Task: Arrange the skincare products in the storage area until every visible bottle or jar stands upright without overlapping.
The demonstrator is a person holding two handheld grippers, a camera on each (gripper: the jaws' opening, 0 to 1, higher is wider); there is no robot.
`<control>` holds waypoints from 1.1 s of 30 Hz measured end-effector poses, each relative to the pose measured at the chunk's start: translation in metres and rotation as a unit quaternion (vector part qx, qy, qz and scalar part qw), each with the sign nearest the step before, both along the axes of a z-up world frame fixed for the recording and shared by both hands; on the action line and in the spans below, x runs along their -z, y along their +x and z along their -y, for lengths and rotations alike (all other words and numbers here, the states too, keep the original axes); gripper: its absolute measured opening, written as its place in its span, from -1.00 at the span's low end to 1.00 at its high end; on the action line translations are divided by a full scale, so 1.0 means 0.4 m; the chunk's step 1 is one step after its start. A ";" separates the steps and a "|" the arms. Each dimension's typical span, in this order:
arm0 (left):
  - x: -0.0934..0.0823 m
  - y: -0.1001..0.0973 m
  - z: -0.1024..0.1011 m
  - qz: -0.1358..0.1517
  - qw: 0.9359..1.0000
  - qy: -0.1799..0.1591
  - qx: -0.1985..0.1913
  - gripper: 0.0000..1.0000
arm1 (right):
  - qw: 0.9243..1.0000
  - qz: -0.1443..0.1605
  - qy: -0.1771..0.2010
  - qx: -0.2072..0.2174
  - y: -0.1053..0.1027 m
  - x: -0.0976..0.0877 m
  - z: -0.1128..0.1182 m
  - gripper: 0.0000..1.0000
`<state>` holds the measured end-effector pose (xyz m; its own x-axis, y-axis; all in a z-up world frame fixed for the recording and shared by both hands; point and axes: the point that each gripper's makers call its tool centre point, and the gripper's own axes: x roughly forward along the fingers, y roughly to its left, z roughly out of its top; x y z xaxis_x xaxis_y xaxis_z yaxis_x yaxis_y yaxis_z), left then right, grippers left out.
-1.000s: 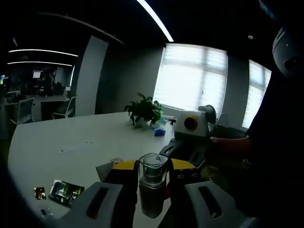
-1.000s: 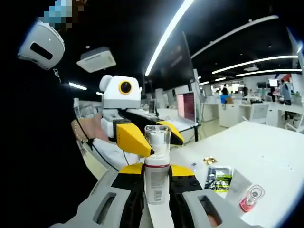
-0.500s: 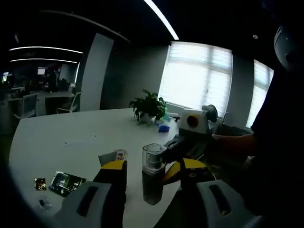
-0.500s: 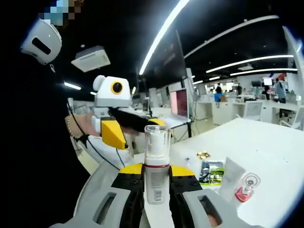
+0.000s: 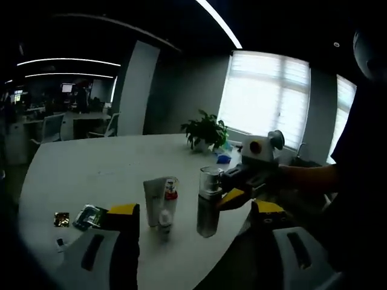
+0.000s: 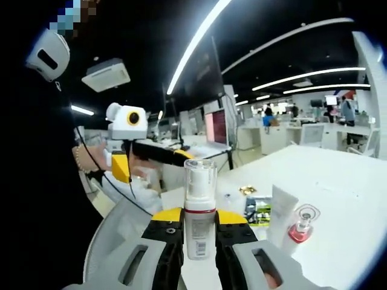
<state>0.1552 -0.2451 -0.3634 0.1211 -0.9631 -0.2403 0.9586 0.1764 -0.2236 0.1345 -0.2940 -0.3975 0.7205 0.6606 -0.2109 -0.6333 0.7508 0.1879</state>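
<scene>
The right hand-held gripper [image 6: 199, 241] pinches a clear-capped pump bottle [image 6: 199, 208] upright for placing on the white counter [image 6: 338, 175], while the left hand-held gripper [image 5: 193, 232], spread empty, sits at six o'clock.

This is an open-plan office. Ahead of the left tool lies a broad white desk [image 5: 91, 175] with a potted plant [image 5: 205, 133] at its far edge, backed by tall windows with blinds [image 5: 266, 99]. Far off to that tool's left stand office chairs [image 5: 51, 128] and lit monitors [image 5: 65, 88]. Long strip lights [image 6: 196, 42] run across the dark ceiling above the right tool. Beyond the right tool stand rows of white workstations [image 6: 302, 130], a large dark screen [image 6: 196, 84] and a ceiling air unit [image 6: 106, 74].
</scene>
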 end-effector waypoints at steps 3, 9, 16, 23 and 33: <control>0.013 0.002 -0.015 0.001 1.000 0.012 -0.010 0.53 | 1.000 -0.003 0.003 0.004 -0.004 0.009 0.003 -0.80; 0.056 0.001 -0.039 0.008 0.999 0.035 -0.017 0.73 | 1.000 -0.011 0.000 0.008 -0.008 0.030 0.011 -0.80; 0.094 -0.010 -0.064 0.002 0.998 0.058 -0.026 0.98 | 0.999 -0.013 -0.017 0.027 -0.005 0.056 0.041 -0.79; 0.114 -0.019 -0.080 -0.006 0.997 0.070 -0.032 0.98 | 0.999 -0.015 -0.024 0.039 -0.005 0.087 0.072 -0.79; 0.143 -0.024 -0.103 -0.016 0.996 0.080 -0.041 0.96 | 0.998 0.010 -0.036 0.044 0.005 0.136 0.100 -0.80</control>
<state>0.1456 -0.2039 -0.4207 0.1880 -0.8997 -0.3941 0.9320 0.2900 -0.2173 0.1365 -0.3340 -0.4519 0.7802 0.5780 -0.2394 -0.5671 0.8150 0.1195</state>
